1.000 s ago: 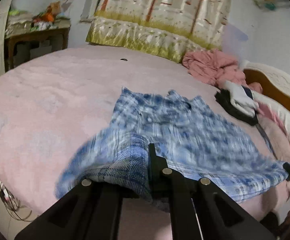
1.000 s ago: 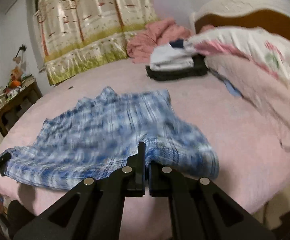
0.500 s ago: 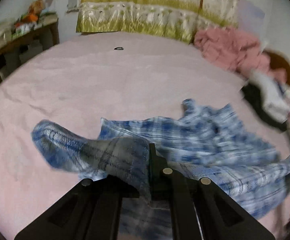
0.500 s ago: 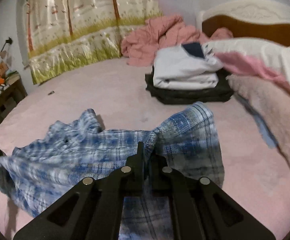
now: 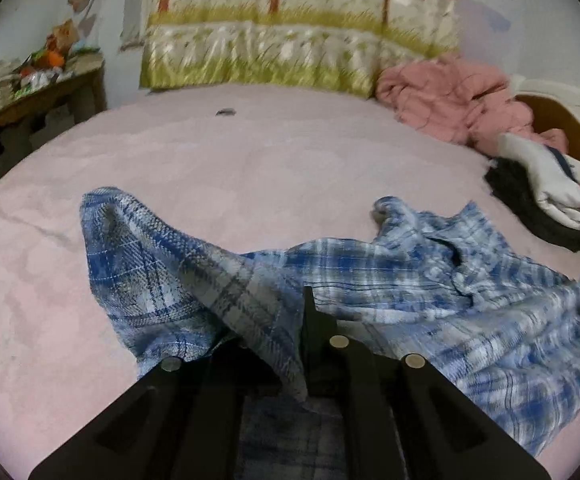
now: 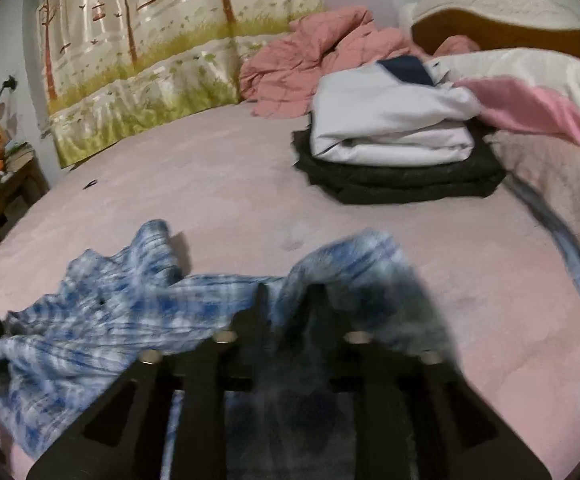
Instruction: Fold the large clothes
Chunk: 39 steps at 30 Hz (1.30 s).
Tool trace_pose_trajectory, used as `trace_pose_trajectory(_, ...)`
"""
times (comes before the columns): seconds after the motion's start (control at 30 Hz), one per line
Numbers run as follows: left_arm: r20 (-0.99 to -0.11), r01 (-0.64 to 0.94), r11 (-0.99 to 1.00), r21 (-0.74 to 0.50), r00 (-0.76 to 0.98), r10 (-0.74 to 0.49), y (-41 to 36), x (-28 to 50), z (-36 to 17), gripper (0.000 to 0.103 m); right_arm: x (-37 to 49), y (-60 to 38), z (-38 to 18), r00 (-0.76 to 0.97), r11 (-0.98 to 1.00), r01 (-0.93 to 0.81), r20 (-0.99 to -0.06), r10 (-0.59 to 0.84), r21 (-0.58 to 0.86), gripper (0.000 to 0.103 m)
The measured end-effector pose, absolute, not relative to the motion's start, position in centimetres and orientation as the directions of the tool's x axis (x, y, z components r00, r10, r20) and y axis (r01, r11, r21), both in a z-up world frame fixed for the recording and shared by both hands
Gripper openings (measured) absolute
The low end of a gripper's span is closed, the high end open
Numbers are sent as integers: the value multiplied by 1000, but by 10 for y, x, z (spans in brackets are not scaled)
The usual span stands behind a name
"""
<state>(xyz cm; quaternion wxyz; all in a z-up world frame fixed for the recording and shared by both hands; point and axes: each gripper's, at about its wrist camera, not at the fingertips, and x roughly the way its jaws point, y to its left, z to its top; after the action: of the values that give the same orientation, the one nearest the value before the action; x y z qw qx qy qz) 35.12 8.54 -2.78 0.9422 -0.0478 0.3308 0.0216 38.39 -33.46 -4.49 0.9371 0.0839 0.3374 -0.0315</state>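
The left gripper (image 5: 290, 320) has the shirt (image 5: 410, 280) pinched at its tips, cloth draped over one finger; its jaws have just been easing apart slightly. The right gripper (image 6: 286, 300) has just been opening and now stands parted, shirt cloth (image 6: 130, 312) loose between its fingers. The shirt lies crumpled on the pink bed (image 5: 250, 168) just ahead of both grippers. Farther ahead of the right gripper sits a stack of folded clothes (image 6: 390, 136), with a pink quilt (image 6: 318, 56) beyond it by the curtain (image 6: 150, 60).
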Motion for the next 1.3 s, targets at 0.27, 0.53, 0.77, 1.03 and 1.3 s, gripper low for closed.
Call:
trace_pose_trajectory(0.27,-429,-72,990,-119,903,14,104,291,0,103,339,-368,-15,867,976,166,-492,-76,142,100)
trace_pose_trajectory(0.53,-621,-160,982,-104,782,61,130,312,-30,103,324,-406,-41,754,954,234,-655,-57,185,102)
trace_pose_trajectory(0.77,-701,-151,967,-205,712,-37,145,327,-57,93,350,-399,-73,664,974,85,-741,102,209,9)
trace_pose_trajectory(1.03,-746,-245,961,-133,662,66,145,334,-67,93,350,-377,-35,838,989,130,-542,-71,72,10)
trace_pose_trajectory(1.3,-733,-230,968,-101,675,84,137,334,-66,93,372,-392,-79,684,972,233,-715,-143,28,38)
